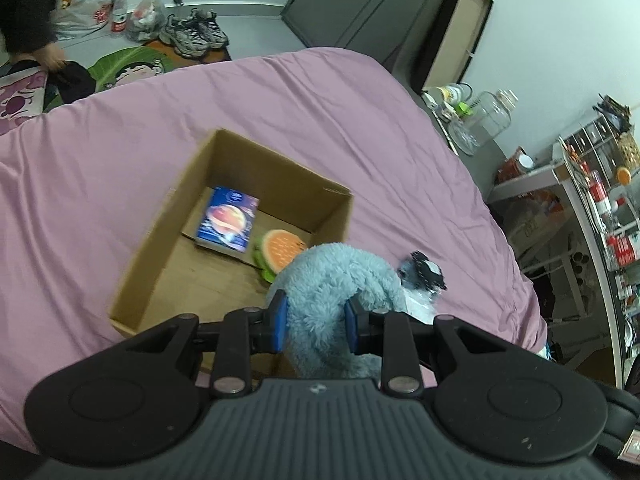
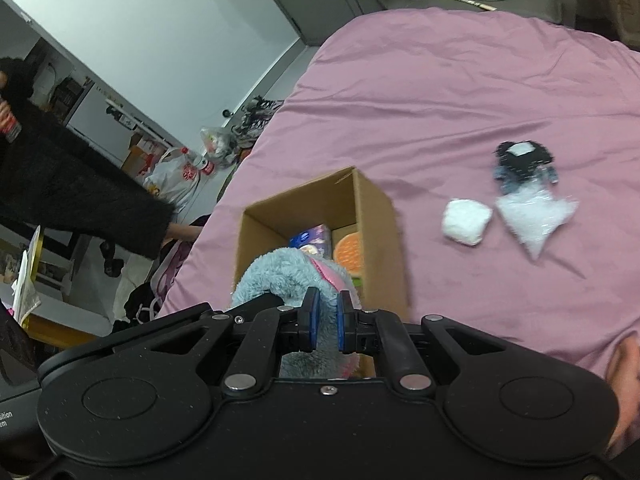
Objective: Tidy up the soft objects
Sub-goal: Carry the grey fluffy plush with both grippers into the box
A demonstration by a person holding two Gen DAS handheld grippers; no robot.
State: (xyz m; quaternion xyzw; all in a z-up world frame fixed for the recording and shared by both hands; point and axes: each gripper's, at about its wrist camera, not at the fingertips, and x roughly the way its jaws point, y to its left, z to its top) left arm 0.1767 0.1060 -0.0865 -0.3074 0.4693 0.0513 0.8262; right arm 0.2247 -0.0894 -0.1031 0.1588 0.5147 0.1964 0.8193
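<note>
inside, cardboard box (image 1: 168, 240) holds blue book (image 1: 228, 222) and orange burger plush (image 1: 280, 250).

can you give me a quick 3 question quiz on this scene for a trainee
1. True or false: both grippers grip the blue plush toy.
2. Which item lies in the cardboard box?
A. a glass jar
B. a burger toy
C. a shoe
3. Fill in: the white bundle lies on the pink ____.

Key
1. True: the left gripper and the right gripper are both shut on it.
2. B: the burger toy lies beside a blue booklet.
3. Bedspread.
</note>
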